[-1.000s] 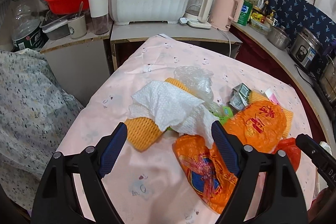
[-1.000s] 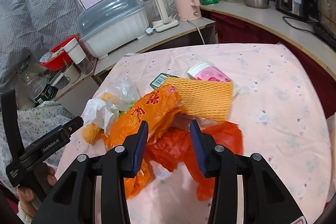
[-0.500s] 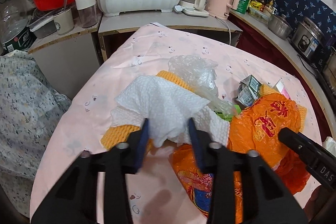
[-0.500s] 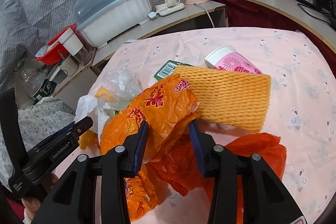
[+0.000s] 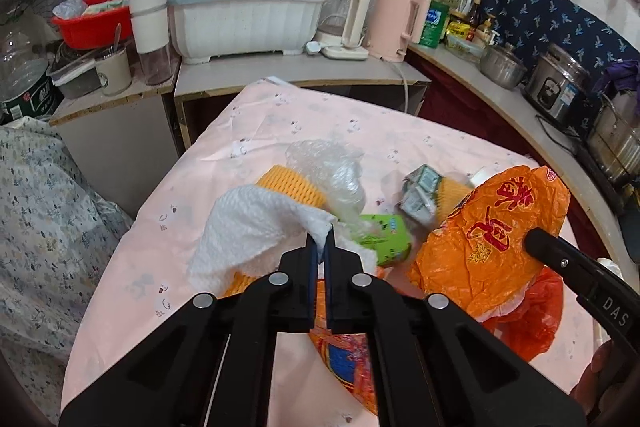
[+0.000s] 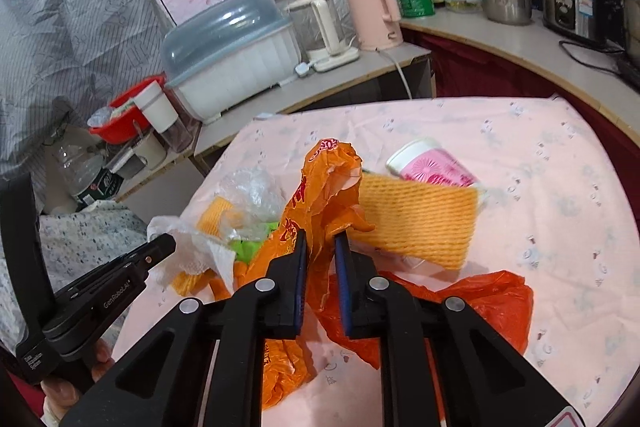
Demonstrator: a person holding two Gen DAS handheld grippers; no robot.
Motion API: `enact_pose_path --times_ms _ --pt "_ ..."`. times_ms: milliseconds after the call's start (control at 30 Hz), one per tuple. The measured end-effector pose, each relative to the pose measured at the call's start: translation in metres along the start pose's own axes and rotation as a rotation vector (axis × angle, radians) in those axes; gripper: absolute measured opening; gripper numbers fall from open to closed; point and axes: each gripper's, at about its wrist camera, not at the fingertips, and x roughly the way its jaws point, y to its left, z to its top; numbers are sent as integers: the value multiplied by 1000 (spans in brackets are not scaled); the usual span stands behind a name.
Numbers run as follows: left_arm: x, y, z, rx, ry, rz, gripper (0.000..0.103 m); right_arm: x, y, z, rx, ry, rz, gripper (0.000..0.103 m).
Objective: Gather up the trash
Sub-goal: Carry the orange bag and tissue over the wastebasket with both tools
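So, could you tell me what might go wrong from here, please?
1. The left claw pinches only a corner of the white paper towel; it may tear or slip free.
2. The right claw is closing on the orange bag; lifting could drag the yellow foam net resting against it.

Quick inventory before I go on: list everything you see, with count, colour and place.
paper towel: 1, white, in left claw
printed bag: 1, orange, between right claw pads
plain bag: 1, red-orange, on pink cloth
foam nets: 2, yellow, in pile
clear plastic: 1, crumpled, behind towel
cup: 1, pink-white, lying behind net
green pack: 1, mid-pile
left claw: shut on towel
right claw: closing on printed bag
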Motion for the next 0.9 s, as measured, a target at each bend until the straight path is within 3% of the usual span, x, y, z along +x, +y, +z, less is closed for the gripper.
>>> enact_pose_path --times_ms 400,900 --pt "-65 -70 16 94 -108 -100 2 -89 -38 22 65 -180 -28 13" --pt "-93 -198 -9 242 -89 -283 2 -185 -138 -4 225 -305 -143 13"
